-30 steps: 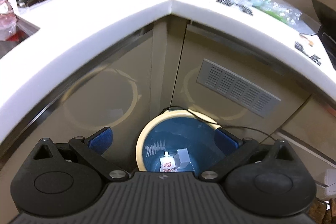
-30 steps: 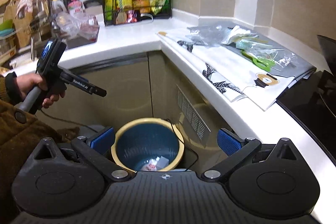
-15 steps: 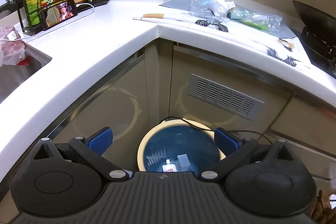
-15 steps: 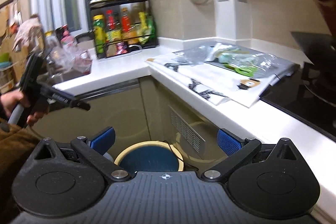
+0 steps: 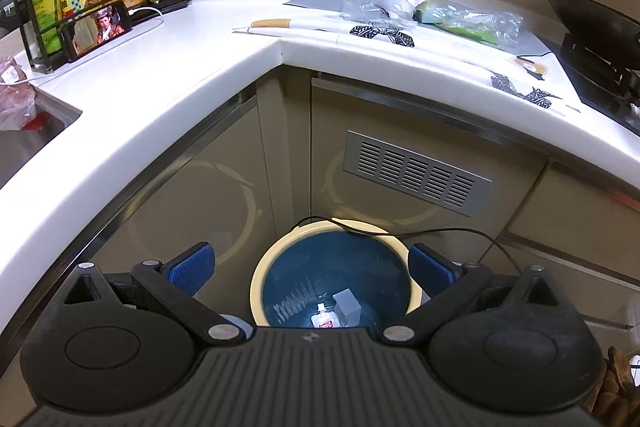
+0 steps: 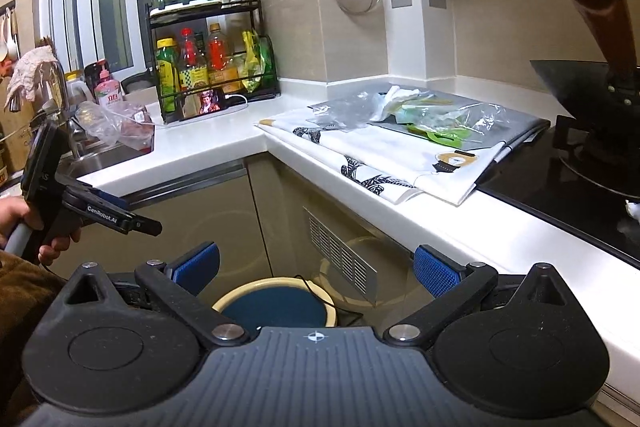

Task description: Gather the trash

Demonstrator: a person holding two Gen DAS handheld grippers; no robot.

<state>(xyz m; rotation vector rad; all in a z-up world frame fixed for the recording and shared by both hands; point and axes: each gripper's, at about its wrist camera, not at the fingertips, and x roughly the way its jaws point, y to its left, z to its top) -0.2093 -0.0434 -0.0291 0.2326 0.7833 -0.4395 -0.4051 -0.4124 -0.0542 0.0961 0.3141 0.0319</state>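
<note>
A blue trash bin with a cream rim point(image 5: 264, 277) stands on the floor in the cabinet corner; it also shows in the right wrist view point(image 6: 276, 285). Inside lie a small white pouch with a red label point(image 5: 326, 319) and a grey box point(image 5: 347, 307). My left gripper point(image 5: 311, 265) is open and empty above the bin. My right gripper point(image 6: 316, 265) is open and empty, higher up. Crumpled clear plastic bags and tissue point(image 5: 400, 5) lie on the counter, also in the right wrist view point(image 6: 404, 107). The left gripper's body point(image 6: 92, 211) shows at the left there.
A white L-shaped counter point(image 5: 192, 67) wraps the corner. A printed cloth point(image 6: 384, 155) lies on it. A bottle rack point(image 6: 208, 67) and a phone point(image 5: 100, 31) stand at the back. A sink point(image 5: 24, 143) is left, a stove with a wok point(image 6: 600, 123) right.
Both grippers have risen and tilted up. The counter and wall fill more of each view, and the bin has sunk toward the bottom edge. Both grippers stay open.
</note>
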